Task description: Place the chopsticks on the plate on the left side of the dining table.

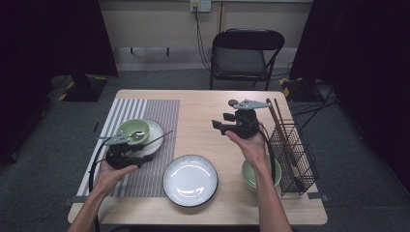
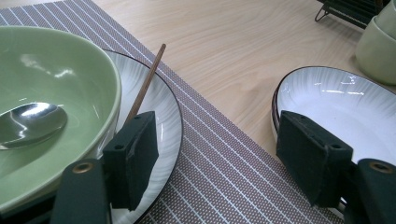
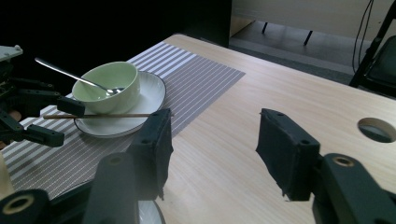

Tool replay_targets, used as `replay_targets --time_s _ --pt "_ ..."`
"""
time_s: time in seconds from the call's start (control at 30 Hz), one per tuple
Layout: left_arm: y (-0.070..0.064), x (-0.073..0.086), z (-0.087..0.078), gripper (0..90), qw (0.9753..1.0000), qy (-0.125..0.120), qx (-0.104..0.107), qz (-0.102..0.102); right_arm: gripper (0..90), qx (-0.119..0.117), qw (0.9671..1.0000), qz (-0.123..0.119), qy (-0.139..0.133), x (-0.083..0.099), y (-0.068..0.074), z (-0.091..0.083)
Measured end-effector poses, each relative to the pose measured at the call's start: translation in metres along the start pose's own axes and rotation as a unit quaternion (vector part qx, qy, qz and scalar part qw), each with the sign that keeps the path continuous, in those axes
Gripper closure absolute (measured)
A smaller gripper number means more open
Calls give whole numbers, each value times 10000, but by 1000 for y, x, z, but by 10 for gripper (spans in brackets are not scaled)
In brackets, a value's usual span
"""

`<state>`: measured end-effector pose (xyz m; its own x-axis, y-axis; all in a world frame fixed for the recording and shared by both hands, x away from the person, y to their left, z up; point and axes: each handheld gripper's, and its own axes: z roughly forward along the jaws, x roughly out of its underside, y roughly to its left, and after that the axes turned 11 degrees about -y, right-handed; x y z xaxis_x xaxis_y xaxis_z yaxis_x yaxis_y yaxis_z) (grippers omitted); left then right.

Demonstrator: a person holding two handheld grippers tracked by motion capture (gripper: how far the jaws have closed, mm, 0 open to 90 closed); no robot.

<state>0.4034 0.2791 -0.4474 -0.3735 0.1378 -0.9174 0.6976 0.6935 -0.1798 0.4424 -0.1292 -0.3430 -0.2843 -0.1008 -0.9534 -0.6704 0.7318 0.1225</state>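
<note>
A green bowl (image 1: 133,129) (image 2: 56,70) (image 3: 114,79) with a metal spoon (image 2: 32,121) (image 3: 70,72) in it stands on a white plate (image 1: 155,133) (image 2: 163,107) on the striped placemat (image 1: 159,111). A brown chopstick (image 1: 159,138) (image 2: 147,81) (image 3: 112,115) lies across that plate's rim. My left gripper (image 1: 138,154) (image 2: 217,140) (image 3: 60,121) is open just in front of the plate; the chopstick passes behind its left jaw, outside the gap. My right gripper (image 1: 218,125) (image 3: 212,140) hovers open over the bare table middle, pointing toward the bowl.
An empty dark-rimmed white plate (image 1: 190,180) (image 2: 336,98) sits at the front centre. Stacked green bowls (image 1: 249,174) (image 2: 378,37) lie under my right forearm. A black wire rack (image 1: 295,154) holding chopsticks stands at the right edge. A folding chair (image 1: 244,53) is behind the table.
</note>
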Motion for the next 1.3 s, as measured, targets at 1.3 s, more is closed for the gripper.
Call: replay_targets --time_s 1.3 --pt "5 -2 -4 299 9999 -60 -97 -71 657 843 9964 38 -91 -38 -77 -61"
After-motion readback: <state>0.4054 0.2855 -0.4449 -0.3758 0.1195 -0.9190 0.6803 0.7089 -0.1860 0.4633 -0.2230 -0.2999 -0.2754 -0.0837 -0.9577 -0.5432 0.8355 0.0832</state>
